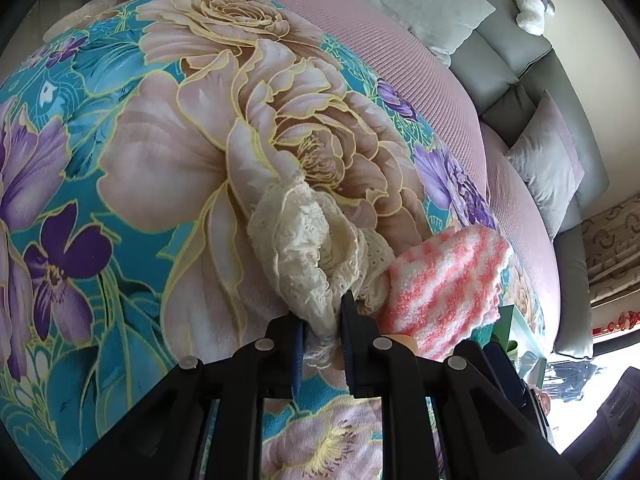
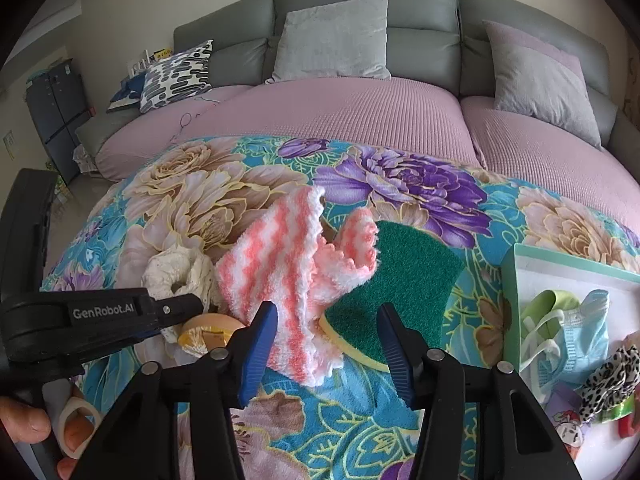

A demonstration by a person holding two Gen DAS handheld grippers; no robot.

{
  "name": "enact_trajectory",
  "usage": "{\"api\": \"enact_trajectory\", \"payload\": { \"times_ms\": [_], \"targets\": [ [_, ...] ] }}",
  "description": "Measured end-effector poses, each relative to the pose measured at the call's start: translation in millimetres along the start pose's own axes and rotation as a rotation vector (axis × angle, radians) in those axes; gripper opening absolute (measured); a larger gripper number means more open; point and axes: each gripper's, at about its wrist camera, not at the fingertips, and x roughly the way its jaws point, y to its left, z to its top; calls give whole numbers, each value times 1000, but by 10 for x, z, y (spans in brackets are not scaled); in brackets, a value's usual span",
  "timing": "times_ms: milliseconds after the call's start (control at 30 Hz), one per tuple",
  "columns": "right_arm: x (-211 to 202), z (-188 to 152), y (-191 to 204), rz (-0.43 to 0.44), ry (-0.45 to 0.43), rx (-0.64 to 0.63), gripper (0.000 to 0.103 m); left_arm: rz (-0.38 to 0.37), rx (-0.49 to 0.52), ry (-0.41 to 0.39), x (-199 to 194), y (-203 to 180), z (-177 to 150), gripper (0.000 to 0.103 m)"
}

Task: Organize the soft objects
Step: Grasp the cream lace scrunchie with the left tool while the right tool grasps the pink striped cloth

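- "GenRobot.AI" stands in pale letters on the black side of the left gripper (image 2: 176,312), seen from the right wrist view.
- Books (image 2: 154,56) beside the patterned pillow (image 2: 178,76) bear yellow covers with dark print, too small to read.
- Nothing else legible in either view.

Left gripper (image 1: 322,334) jaws pinched nearly closed; right gripper (image 2: 328,344) jaws apart.
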Motion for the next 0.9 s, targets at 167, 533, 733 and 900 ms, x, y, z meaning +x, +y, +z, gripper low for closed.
{"api": "enact_trajectory", "payload": {
  "times_ms": [167,533,733,900],
  "targets": [
    [-64,32,-71,-10,-16,12,44,-5,-22,8,-9,39,6,16],
    [54,64,146,50,11,-59,34,-7,-58,6,-89,117,18,16],
    [281,3,218,70,76,-60,32,-4,-59,12,-85,119,26,16],
    [408,-38,257,71,105,-67,32,3,-65,22,-49,113,35,17]
  ]
}}
